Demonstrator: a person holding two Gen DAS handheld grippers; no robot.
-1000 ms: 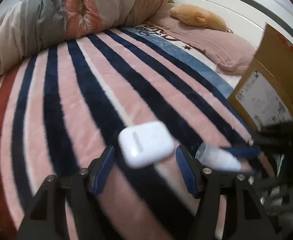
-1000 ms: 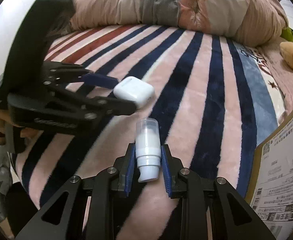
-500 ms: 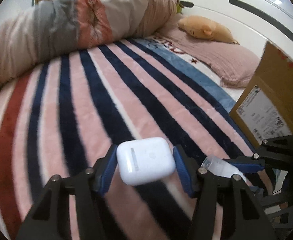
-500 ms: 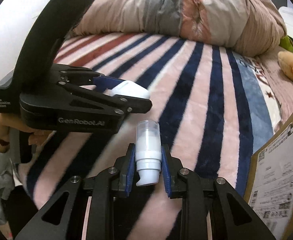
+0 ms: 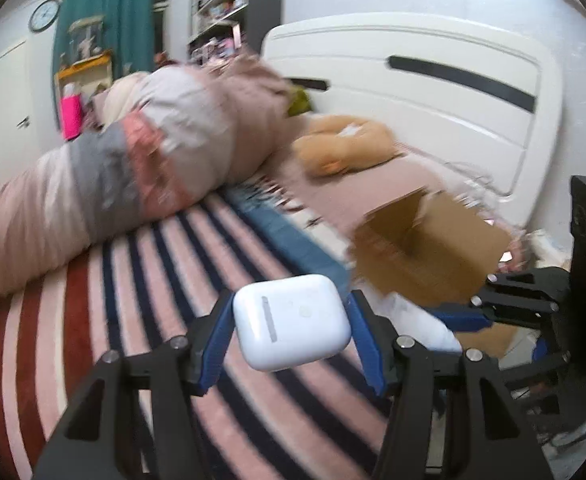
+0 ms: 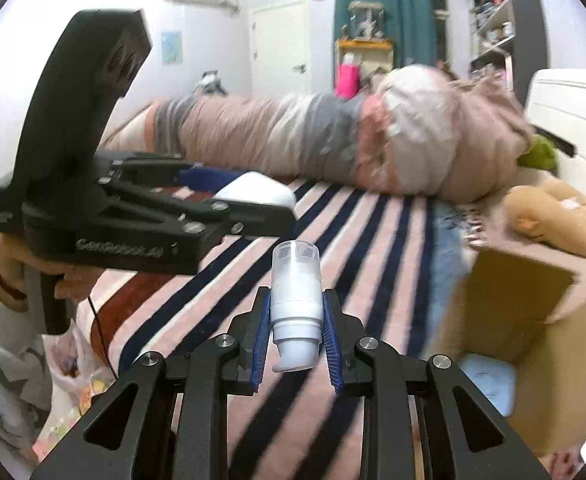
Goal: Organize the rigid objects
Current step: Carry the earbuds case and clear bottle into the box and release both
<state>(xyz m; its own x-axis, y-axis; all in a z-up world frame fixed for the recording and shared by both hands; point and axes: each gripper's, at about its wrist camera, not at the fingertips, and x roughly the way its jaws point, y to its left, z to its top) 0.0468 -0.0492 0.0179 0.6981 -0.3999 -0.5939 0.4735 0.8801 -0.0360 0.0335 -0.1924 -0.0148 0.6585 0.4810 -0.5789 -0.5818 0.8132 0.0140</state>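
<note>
My left gripper (image 5: 291, 320) is shut on a white earbud case (image 5: 291, 326), held up in the air over the striped blanket (image 5: 133, 300). In the right wrist view the same left gripper (image 6: 253, 200) shows at the left with the earbud case (image 6: 253, 194) between its blue pads. My right gripper (image 6: 296, 334) is shut on a small white pump bottle (image 6: 296, 300) with a clear cap, also lifted above the bed. An open cardboard box (image 5: 429, 248) stands at the right; in the right wrist view the box (image 6: 533, 320) holds a pale blue item.
A rolled duvet (image 5: 113, 184) lies along the far side of the bed. A tan plush toy (image 5: 345, 144) rests on the pink pillow by the white headboard (image 5: 433, 80). A person's hand (image 6: 9, 264) grips the left tool's handle. Shelves and a teal curtain stand behind.
Both grippers have risen from the blanket with their objects. The left jaws closed onto the earbud case. The box opening and the room beyond the bed have come into view.
</note>
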